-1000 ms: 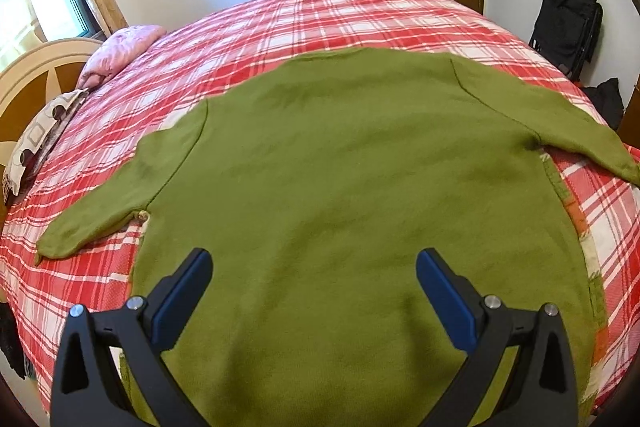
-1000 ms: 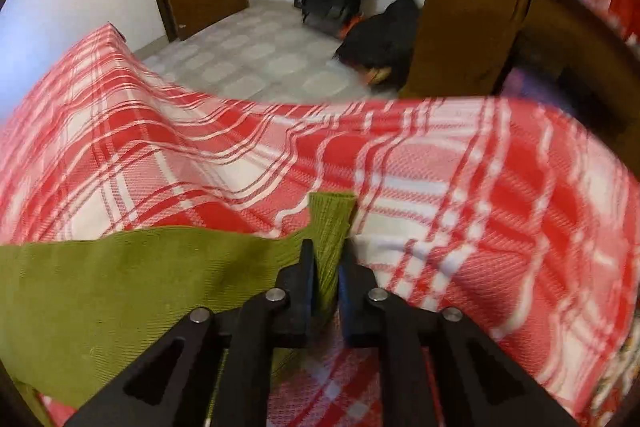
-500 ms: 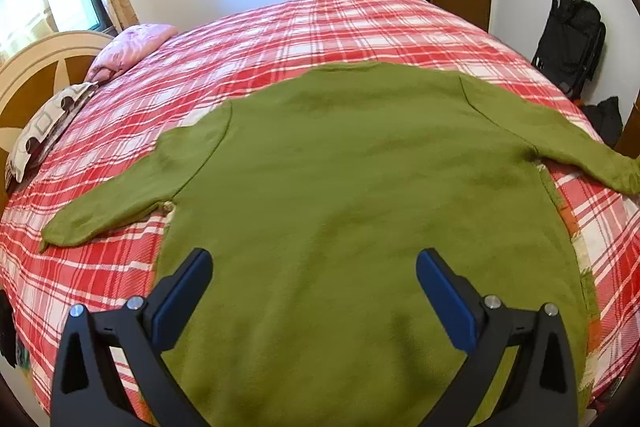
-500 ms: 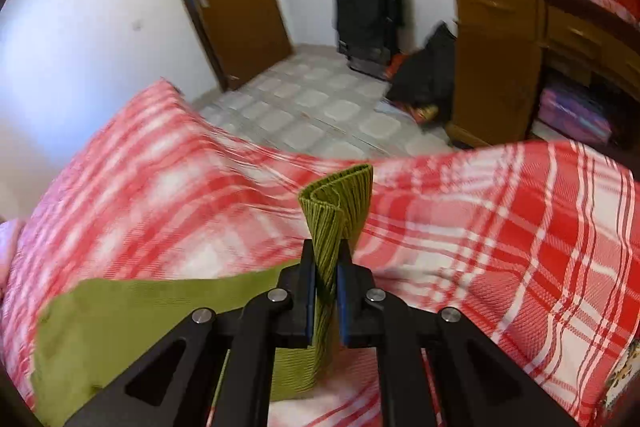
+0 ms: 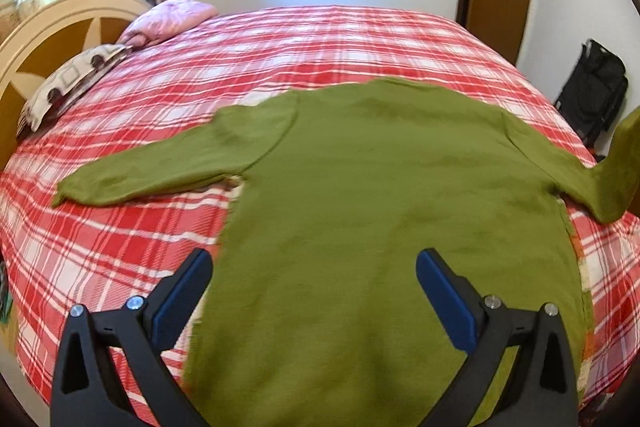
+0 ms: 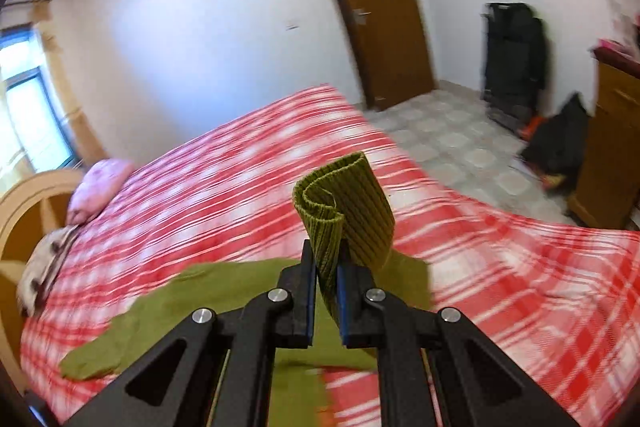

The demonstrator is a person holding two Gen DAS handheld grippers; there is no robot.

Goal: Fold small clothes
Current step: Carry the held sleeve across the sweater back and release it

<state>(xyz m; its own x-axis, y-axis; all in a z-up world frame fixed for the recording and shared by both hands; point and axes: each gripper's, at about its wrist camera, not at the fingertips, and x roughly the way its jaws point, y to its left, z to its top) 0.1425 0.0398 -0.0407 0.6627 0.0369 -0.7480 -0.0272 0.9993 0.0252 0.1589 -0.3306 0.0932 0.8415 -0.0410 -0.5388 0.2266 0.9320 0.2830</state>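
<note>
1 sweater [image 5: 380, 207] sleeve cuff [image 6: 344, 211] pinched by right hand-held gripper [image 6: 326, 291]; hem cut off.

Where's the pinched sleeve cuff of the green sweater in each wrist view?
Left wrist: sleeve cuff at the far right edge, lifted off the bedspread, standing up from the raised sleeve; the claw holding it is out of frame.
Right wrist: centre of the picture, ribbed cuff curled and clamped in the shut right claw.
Shared landmark: the pink pillow by the headboard, upper left in both.
</note>
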